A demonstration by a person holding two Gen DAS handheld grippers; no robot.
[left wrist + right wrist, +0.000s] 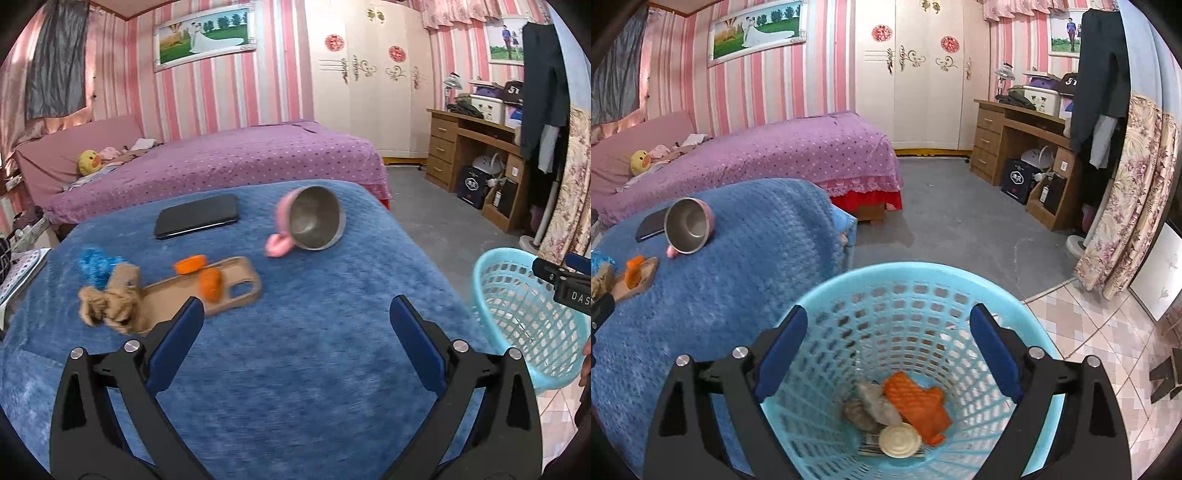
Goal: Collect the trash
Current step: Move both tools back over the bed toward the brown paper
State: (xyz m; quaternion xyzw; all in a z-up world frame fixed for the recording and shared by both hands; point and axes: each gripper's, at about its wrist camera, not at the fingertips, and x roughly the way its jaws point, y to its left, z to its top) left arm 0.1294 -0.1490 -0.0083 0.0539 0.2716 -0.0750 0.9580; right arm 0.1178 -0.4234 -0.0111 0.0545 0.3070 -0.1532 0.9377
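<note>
Trash basket beside blue table's edge, right claw wide, empty above it.

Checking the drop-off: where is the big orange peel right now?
In the right wrist view, the orange peel lies at the bottom of the blue basket, beside a crumpled grey wad and a round cream lid.

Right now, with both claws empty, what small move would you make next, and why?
Probably ease the left gripper toward the crumpled brown paper on the blue blanket. Its jaws stand open and empty, while the right gripper hangs open over the basket.
</note>
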